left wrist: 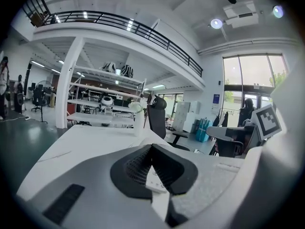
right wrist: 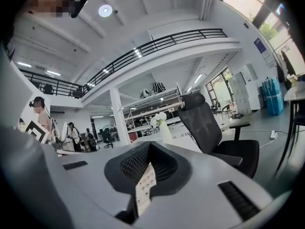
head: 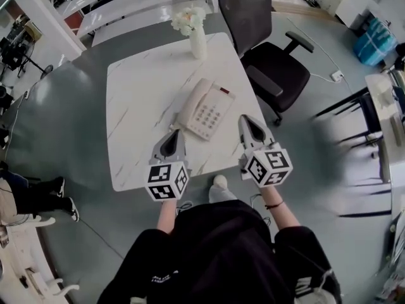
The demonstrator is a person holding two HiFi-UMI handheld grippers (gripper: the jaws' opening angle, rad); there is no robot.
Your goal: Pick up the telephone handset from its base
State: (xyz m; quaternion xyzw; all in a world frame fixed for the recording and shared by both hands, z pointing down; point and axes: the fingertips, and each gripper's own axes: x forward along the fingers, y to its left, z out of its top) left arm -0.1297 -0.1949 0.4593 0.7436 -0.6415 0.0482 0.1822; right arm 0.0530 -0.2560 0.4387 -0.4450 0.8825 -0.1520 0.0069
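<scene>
In the head view, the white telephone (head: 209, 113) sits in the middle of the frame on the white marble table (head: 136, 106). Its handset (head: 190, 104) lies on the base, along the phone's left side. Your left gripper (head: 174, 137) is at the lower left of the phone. Your right gripper (head: 247, 123) is at its lower right. Both are near the phone but not touching it. A vase of white flowers (head: 195, 33) stands at the top edge of the table. A black office chair (head: 266, 49) is in the upper right.

In the left gripper view, your claw is closed and holds nothing. A bit of the telephone (left wrist: 155, 178) peeks through the gap under the tips.

In the right gripper view, this claw is closed and empty too. The phone's buttons show through its gap, low in the middle.
</scene>
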